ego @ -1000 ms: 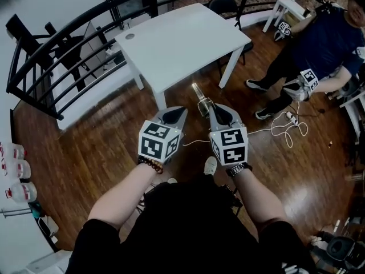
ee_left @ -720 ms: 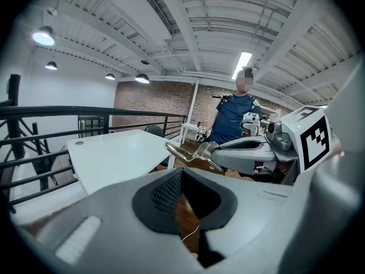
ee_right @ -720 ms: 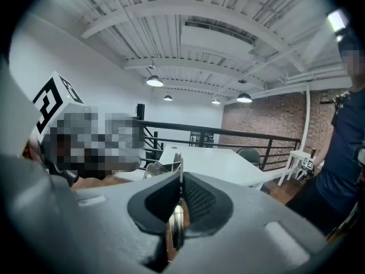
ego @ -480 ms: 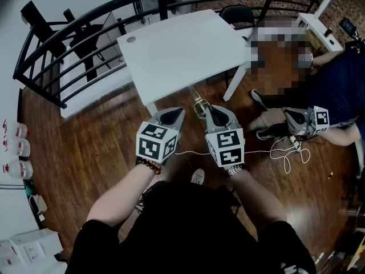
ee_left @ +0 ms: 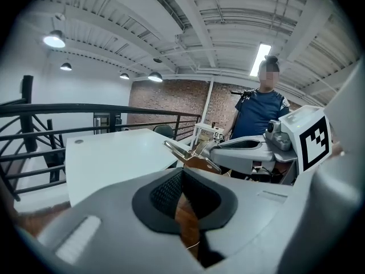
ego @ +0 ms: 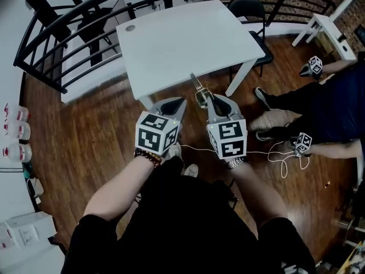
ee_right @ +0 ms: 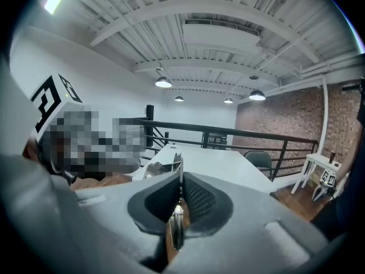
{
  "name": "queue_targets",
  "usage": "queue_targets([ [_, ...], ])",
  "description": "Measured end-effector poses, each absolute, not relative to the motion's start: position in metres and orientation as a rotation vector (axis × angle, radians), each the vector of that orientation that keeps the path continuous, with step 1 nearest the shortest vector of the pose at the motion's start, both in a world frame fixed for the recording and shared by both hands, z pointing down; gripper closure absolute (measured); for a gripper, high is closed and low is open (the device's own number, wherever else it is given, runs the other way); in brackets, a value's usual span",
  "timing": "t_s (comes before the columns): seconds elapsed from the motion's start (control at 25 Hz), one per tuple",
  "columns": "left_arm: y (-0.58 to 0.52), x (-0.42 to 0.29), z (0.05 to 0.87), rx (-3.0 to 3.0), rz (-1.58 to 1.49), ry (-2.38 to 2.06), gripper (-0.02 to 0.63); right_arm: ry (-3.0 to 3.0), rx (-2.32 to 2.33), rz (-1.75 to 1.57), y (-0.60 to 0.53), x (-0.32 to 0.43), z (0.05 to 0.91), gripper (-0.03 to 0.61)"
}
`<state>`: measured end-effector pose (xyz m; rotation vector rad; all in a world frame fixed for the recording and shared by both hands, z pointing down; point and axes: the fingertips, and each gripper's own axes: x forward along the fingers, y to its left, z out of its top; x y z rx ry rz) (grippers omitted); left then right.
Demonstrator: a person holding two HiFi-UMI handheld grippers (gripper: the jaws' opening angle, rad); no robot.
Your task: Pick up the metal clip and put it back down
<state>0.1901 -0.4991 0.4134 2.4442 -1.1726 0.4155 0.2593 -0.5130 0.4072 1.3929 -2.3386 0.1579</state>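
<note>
The metal clip (ego: 199, 91) is a slim shiny piece that sticks out ahead of my right gripper (ego: 210, 99), which is shut on its rear end. In the right gripper view the clip (ee_right: 177, 167) stands on edge between the black pads (ee_right: 197, 201). The clip's tip hangs in the air just before the front edge of the white table (ego: 188, 33). My left gripper (ego: 178, 102) hovers beside it to the left, shut with nothing in it. From the left gripper (ee_left: 182, 173) view, the clip (ee_left: 183, 153) and right gripper (ee_left: 245, 152) sit just right of the table (ee_left: 114, 153).
A black railing (ego: 68, 27) curves behind the table, with a dark chair (ego: 245, 7) at its far side. A seated person (ego: 325, 107) holding other grippers is at the right, near a white cable (ego: 274, 153) on the wood floor. Bottles (ego: 14, 133) line the left wall.
Both grippers have moved closer to the table's front edge, the clip still held in the right one. The person at the right has shifted position.
</note>
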Motion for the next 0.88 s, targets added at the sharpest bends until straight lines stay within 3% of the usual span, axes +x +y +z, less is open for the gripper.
queue_targets([
  [0.36,-0.573,0.197,0.422,2.424,0.390,-1.170,0.597,-2.313,1.369,0.160,-0.582,0.268,0.421,0.583],
  [0.88,-0.694,0.153,0.417,2.422,0.324,-1.152,0.597,-2.245,1.380,0.115,-0.705,0.229,0.417,0.583],
])
